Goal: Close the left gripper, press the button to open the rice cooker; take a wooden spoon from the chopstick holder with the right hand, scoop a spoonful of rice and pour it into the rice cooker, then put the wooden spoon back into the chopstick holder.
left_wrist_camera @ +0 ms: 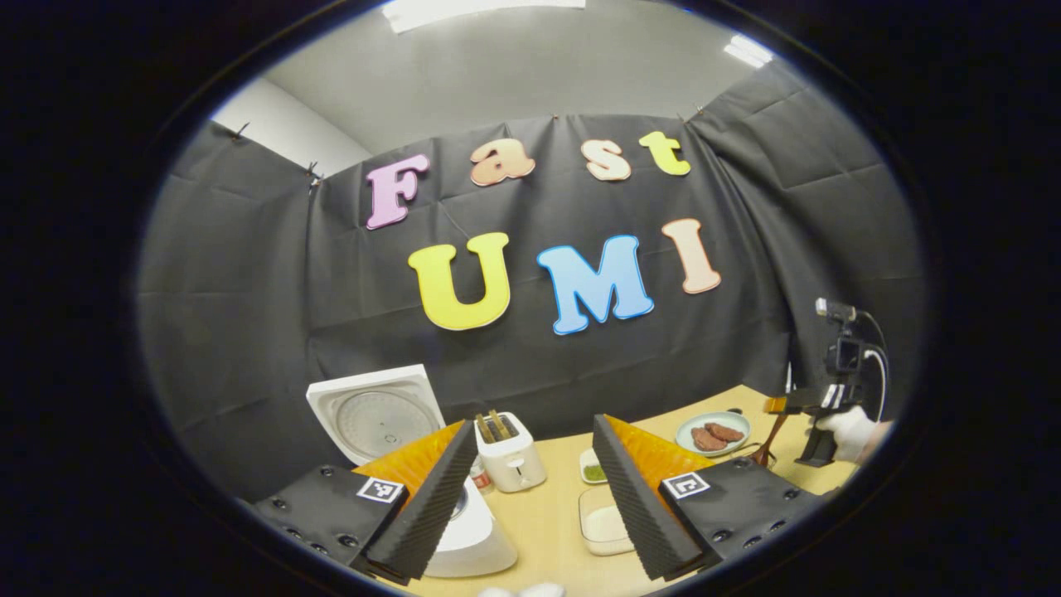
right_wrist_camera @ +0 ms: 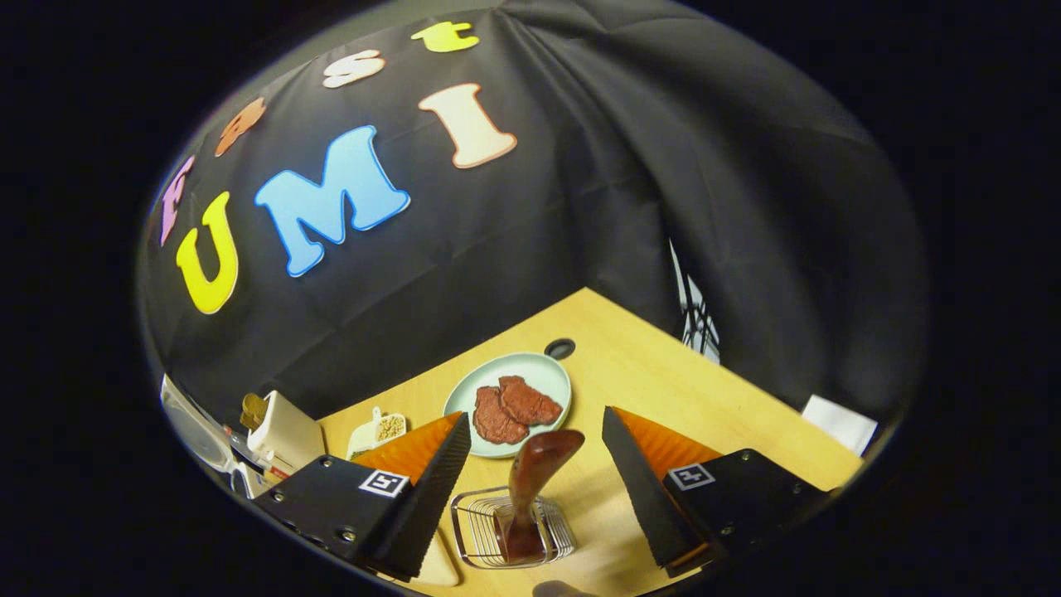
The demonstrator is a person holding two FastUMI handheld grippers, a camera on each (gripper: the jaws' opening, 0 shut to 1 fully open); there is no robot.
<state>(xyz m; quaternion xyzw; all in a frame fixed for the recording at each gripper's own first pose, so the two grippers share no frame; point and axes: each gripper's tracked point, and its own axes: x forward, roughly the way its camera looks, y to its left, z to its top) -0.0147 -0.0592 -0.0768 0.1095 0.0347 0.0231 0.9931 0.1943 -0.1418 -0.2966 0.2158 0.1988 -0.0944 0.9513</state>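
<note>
Right gripper (right_wrist_camera: 530, 481) jaws wide open — wooden spoon (right_wrist_camera: 535, 481) upright between them, untouched.

Black screwed tongs (left_wrist_camera: 535, 497), seemingly white glove (left_wrist_camera: 850, 431)

Left gripper (left_wrist_camera: 535, 497) jaws wide apart above wooden table (left_wrist_camera: 547, 522). Rice cooker (left_wrist_camera: 464, 531) at lower left, lid (left_wrist_camera: 377, 414) raised upright. Toaster (left_wrist_camera: 510, 452) just behind cooker. Rice tray (left_wrist_camera: 603, 524) between fingers. Plate of meat (left_wrist_camera: 713, 433) farther right. Right gripper (left_wrist_camera: 787, 406) at far right, held by gloved hand (left_wrist_camera: 850, 431).
</note>
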